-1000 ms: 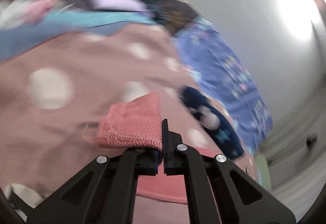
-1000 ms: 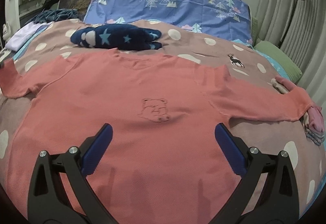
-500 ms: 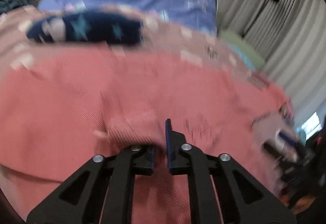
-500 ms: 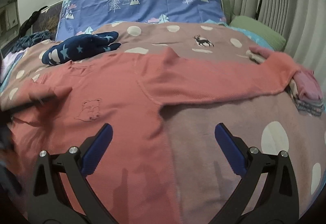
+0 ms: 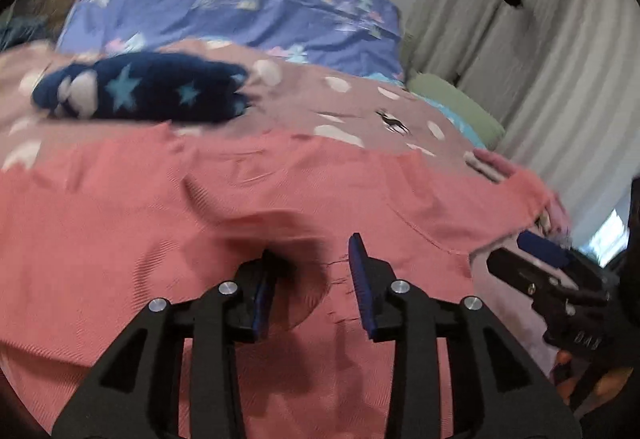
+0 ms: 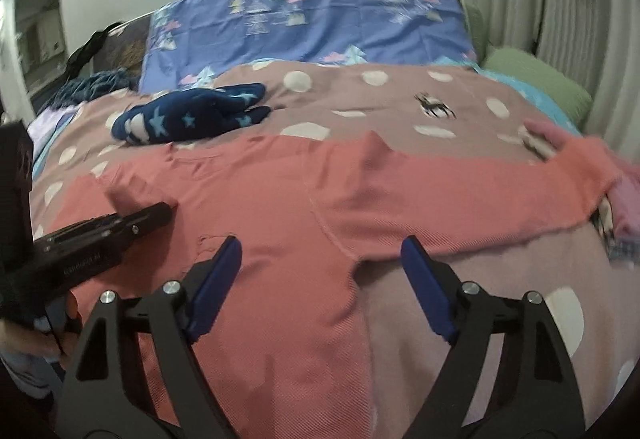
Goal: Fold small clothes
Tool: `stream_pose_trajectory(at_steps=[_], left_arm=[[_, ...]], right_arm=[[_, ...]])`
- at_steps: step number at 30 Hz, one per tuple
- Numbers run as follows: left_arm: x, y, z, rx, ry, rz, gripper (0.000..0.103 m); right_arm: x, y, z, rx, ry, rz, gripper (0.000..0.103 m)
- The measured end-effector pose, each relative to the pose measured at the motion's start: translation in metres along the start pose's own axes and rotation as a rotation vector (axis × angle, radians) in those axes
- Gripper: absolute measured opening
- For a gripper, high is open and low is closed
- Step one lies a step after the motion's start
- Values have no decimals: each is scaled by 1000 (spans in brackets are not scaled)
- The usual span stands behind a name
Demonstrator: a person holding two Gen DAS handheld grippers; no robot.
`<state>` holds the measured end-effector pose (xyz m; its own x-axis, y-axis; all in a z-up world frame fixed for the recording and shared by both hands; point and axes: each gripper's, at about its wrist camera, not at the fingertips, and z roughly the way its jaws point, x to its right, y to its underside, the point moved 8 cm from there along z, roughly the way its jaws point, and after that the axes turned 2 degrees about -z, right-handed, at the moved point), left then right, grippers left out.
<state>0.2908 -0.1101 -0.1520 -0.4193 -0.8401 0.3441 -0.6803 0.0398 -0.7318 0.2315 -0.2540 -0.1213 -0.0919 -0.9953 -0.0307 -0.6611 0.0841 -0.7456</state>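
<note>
A coral long-sleeved top (image 5: 120,219) lies flat on the dotted bedspread (image 6: 400,99). Its left sleeve is folded in over the chest. My left gripper (image 5: 312,249) hovers just above that folded sleeve. Its jaws are opening, and the cloth lies loose beneath them, touching neither pad. My right gripper (image 6: 320,241) is over the seam where the right sleeve (image 6: 460,199) joins the body. Its jaws are wide and closing, with nothing pressed between them. The right sleeve stretches out to the right.
A folded navy garment with stars (image 6: 192,115) lies behind the top. At the head of the bed are a blue patterned pillow (image 6: 320,23) and a green pillow (image 6: 536,87). Folded pink clothes (image 6: 628,203) sit at the right sleeve's end. A curtain (image 5: 540,79) hangs on the right.
My left gripper carried the sleeve cuff from the bed's left side onto the chest, then parted its jaws and let go. My right gripper swung right toward the right sleeve and narrowed slightly.
</note>
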Motion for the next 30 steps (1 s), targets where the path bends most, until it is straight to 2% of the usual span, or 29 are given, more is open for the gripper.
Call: stream_pose_trajectory(at_steps=[3,5,8,9,11,15,17,22,23,24,25,26,27,30], left_arm=[[25,8,11,-48,69,77,35],[33,15,17,-74,66,138,35],[35,26,20,-105,23,191,35],[33,27,19,-108,15,188,35],[25,28,14,-115,-17,179,37],[14,37,11,-156,-66,200,37],[12,44,13,-180,-69,215,38],[10,47,19,-208,-62,212,39],[10,48,20,-213,-62,211,34],[7,47,22,-218,-77,208,26],[6,46,22,-223,-69,201,13],[5,43,21,-218,-61,189,5],[5,40,20,-210,-62,175,5],[17,12,-2,-116,4,107,5]], right_arm=[[31,9,2,-32,46,64,83],[44,13,5,-55,54,93,81],[49,13,6,-77,6,122,66],[46,11,7,-78,-22,118,59],[29,3,12,-83,-121,87,51],[-16,-11,34,-148,-345,17,49],[-45,-16,57,-224,-438,-21,49],[-83,-7,110,-392,-527,31,49],[-86,-4,117,-401,-534,42,50],[-89,-5,120,-386,-542,50,46],[-93,-7,120,-367,-549,45,34],[-95,-8,121,-374,-549,33,4],[-97,-9,120,-392,-556,31,4],[-90,-42,101,-295,-594,87,4]])
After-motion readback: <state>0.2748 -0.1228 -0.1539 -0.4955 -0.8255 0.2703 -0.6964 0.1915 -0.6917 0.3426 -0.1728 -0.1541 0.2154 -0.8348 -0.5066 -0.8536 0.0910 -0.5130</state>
